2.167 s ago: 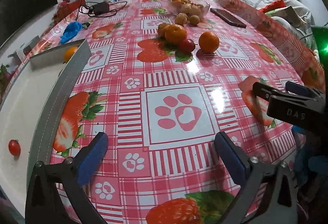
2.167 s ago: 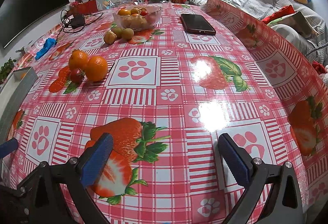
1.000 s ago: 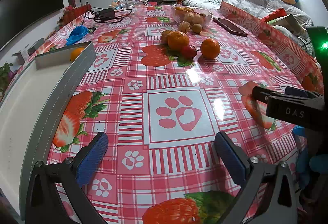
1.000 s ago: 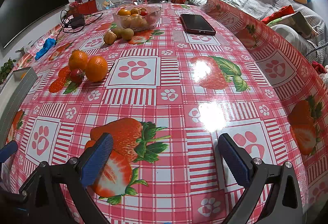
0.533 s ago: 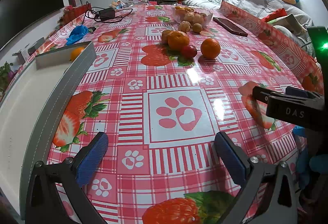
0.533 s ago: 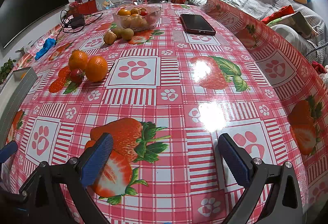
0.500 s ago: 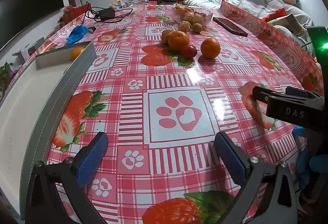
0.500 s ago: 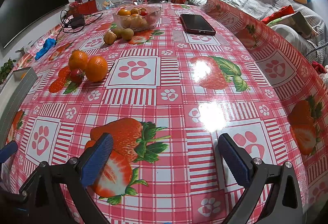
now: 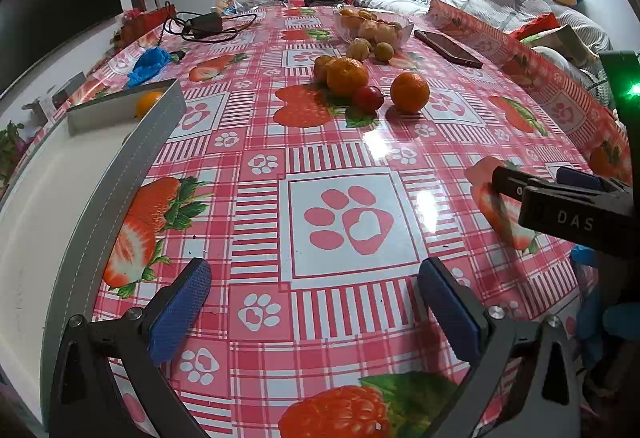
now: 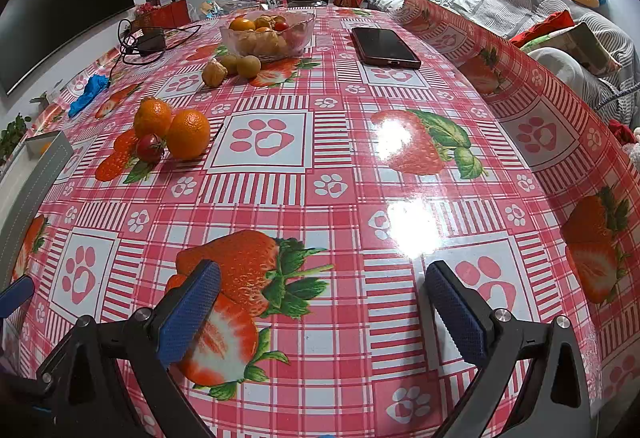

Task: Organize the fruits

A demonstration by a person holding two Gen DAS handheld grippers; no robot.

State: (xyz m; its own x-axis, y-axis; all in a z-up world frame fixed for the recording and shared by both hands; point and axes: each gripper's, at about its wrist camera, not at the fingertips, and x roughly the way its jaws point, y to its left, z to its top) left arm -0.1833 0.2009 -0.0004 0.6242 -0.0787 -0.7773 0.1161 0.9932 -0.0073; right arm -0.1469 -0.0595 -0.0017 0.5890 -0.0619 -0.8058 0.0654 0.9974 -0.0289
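Nothing moved since half a second ago. Left gripper (image 9: 314, 302) and right gripper (image 10: 322, 302) both with jaws spread wide, pinching nothing, low over the strawberry-print worktop (image 9: 340, 165). "DAS" readable on the right gripper's black body at the right edge of the left wrist view. Far ahead of the left jaws: two oranges (image 9: 347, 76) and a cherry tomato (image 9: 368, 97) touching, another orange (image 9: 409, 92) just beside. Left of those jaws: a white tray (image 9: 120, 173) with an orange (image 9: 147, 102) at its far end. Only in the right wrist view: glass bowl of fruit (image 10: 267, 34) seen clearly, phone (image 10: 385, 46) ahead of the jaws.
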